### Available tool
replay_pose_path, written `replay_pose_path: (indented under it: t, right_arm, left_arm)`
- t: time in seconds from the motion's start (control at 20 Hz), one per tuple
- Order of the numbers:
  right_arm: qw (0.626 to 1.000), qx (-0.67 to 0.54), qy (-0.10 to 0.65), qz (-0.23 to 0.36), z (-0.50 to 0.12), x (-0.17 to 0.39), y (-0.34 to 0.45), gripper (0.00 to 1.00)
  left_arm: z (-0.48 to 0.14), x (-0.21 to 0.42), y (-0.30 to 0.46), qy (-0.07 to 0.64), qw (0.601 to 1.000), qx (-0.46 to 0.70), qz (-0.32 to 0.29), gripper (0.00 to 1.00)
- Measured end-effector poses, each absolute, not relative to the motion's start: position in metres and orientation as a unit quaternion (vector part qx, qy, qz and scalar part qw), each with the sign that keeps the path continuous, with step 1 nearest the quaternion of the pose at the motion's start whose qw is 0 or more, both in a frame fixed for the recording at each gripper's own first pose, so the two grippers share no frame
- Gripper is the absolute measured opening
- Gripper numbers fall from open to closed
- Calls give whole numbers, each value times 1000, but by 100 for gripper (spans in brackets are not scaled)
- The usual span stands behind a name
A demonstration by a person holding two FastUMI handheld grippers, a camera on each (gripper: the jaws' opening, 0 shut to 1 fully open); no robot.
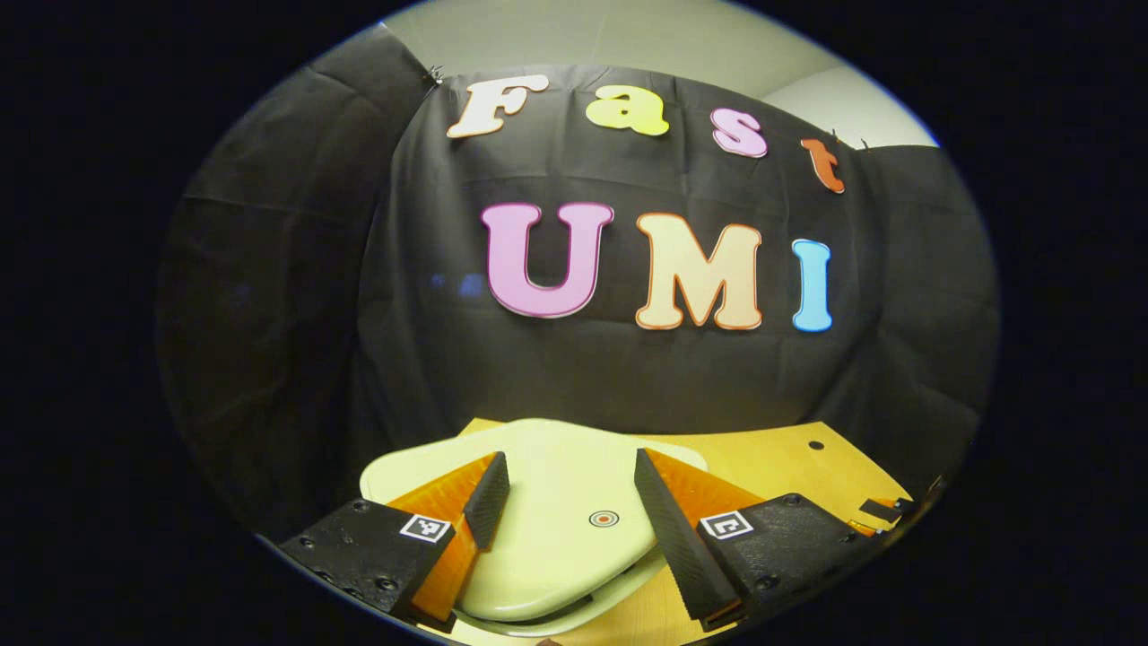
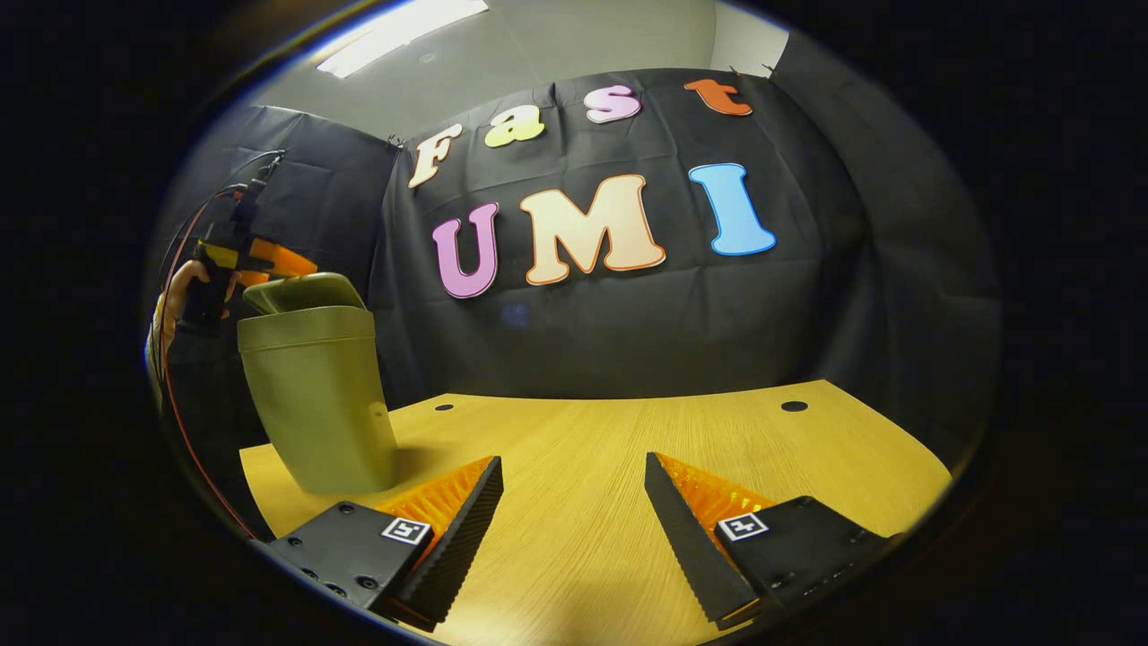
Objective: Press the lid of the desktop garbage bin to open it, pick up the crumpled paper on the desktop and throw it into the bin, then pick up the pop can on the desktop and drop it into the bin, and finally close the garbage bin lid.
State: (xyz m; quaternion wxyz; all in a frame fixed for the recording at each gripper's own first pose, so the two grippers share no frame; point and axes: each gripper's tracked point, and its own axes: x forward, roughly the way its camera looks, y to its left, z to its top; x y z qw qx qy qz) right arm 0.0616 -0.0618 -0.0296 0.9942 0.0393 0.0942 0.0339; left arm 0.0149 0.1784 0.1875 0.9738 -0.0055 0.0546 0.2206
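The pale green garbage bin stands on the wooden table at the left of the right gripper view. Its lid sits tilted on top, one side a little raised. In the left gripper view the lid lies just below my left gripper, which is open, with one finger over each side of the lid. A small round red mark sits on the lid between the fingers. A hand holds that left gripper above the bin. My right gripper is open low over the bare table, with nothing between its fingers.
The wooden table stretches to the right of the bin, with small dark holes near its far edge. Black cloth walls close in the back and sides. A red cable hangs behind the bin at the table's left edge.
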Motion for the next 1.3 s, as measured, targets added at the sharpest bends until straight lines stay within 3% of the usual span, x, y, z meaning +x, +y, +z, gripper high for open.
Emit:
replay_pose_path:
  t: [0.35,0.65,0.7,1.3]
  right_arm:
    - [993,37,106,39,-38,61,-58,100]
    - [991,39,120,43,-49,63,-55,100]
    - [991,40,120,44,-50,62,-53,100]
    - [990,49,124,55,-53,67,-48,100]
  left_arm:
    - [172,11,180,31,967,37,249,81]
    - [174,7,186,-5,964,44,262,84]
    - [177,7,186,-13,964,44,262,93]
    - [169,7,192,-26,949,74,305,94]
